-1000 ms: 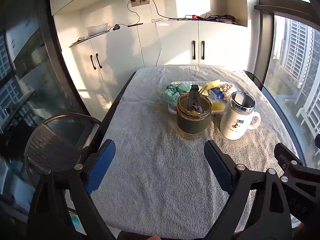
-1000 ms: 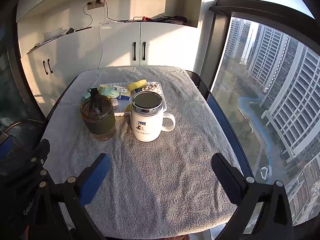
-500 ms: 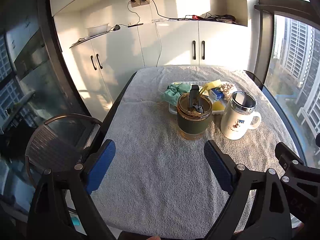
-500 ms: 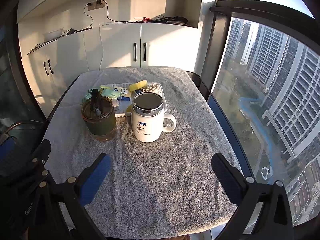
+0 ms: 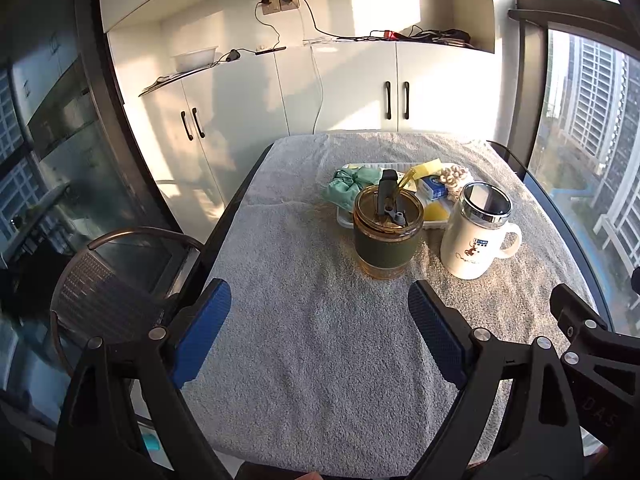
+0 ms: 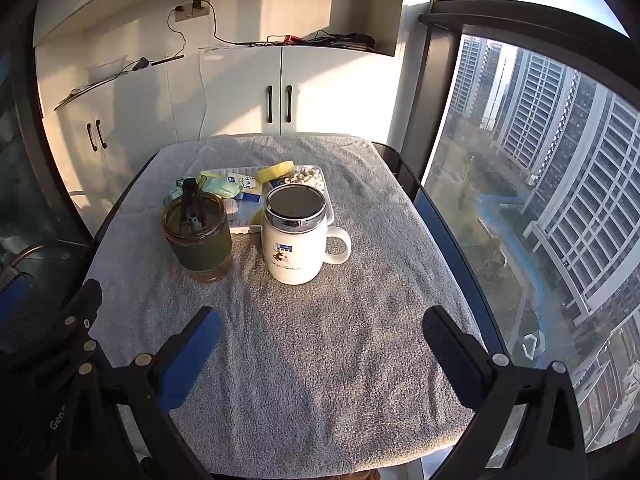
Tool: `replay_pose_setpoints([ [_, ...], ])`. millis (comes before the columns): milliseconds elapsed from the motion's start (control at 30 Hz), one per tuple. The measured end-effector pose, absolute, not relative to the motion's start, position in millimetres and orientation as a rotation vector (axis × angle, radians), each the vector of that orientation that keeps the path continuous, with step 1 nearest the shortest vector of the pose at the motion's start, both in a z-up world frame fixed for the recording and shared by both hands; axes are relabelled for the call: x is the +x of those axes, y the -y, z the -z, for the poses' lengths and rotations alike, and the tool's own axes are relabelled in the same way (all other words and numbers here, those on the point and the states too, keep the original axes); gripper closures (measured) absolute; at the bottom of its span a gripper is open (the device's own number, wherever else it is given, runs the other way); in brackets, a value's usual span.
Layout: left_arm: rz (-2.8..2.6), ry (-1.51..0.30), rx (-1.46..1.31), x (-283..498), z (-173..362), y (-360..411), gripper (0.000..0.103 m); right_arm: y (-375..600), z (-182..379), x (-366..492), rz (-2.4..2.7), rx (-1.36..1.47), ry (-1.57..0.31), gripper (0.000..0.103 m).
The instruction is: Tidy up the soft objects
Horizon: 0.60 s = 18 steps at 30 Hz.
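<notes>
A tumbler (image 5: 387,236) is standing left of a mug (image 5: 475,236), both sitting before a tray (image 6: 240,224) on the towel-covered table (image 5: 328,344).

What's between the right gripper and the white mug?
Just bare grey towel between the right gripper and the white mug, in the right wrist view.

Walls: white cupboards with black handles (image 5: 396,100), beyond the tongs.
Window: tall glass pane showing tower blocks (image 6: 560,160), right.
Seat: dark woven chair (image 5: 104,292), left.
Light: low, warm sun.
</notes>
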<state>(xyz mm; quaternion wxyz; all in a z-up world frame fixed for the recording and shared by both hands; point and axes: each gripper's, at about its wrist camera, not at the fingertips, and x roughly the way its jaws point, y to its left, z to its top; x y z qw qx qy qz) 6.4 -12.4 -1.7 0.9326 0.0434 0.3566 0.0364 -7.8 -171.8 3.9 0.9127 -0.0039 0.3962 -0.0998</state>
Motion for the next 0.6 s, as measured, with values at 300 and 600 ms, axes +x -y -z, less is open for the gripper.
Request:
replay_pose_setpoints([
  [300, -0.073, -0.731, 0.088, 6.6, 1.5, 11.9, 0.013, 172.3, -4.1, -8.5, 0.205, -0.002, -0.818, 0.000],
  [600, -0.081, -0.715, 0.104, 5.1, 2.3, 14.5, 0.013, 172.3, -3.5, -8.0, 0.207, -0.005, -0.821, 0.000],
])
